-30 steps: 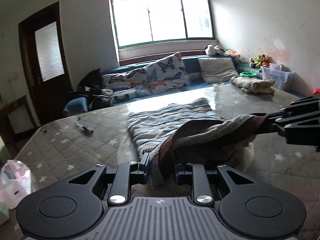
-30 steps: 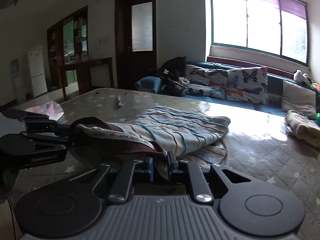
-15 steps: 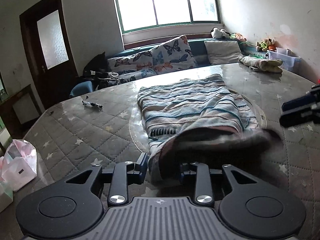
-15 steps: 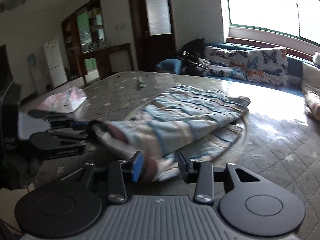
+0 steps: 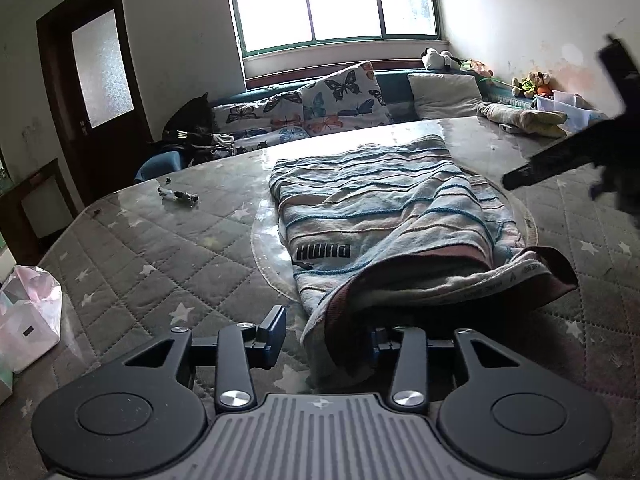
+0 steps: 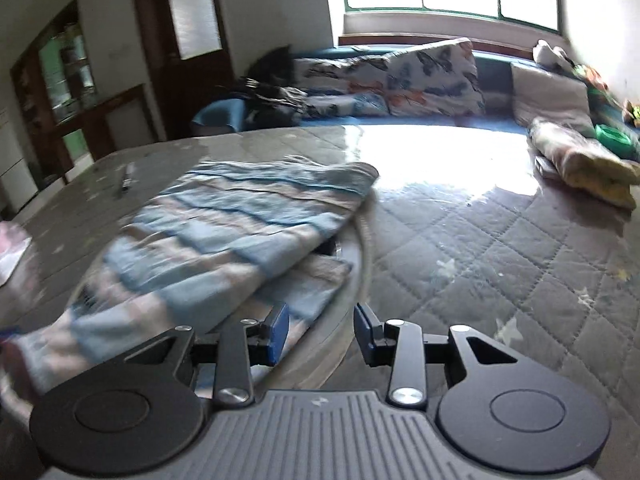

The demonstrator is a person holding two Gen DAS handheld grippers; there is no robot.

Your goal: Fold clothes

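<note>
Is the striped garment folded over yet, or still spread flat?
Folded over: the striped garment lies doubled, its upper layer covering a lower one, with the waistband edge still humped, not flattened.

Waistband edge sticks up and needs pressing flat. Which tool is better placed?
Left, probably. The left tool is open with the striped garment's waistband between its fingers; the right tool is open beside the fabric.

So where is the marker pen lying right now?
In the left wrist view, the marker pen lies on the quilted table, far left of the striped garment, toward the dark door.
</note>
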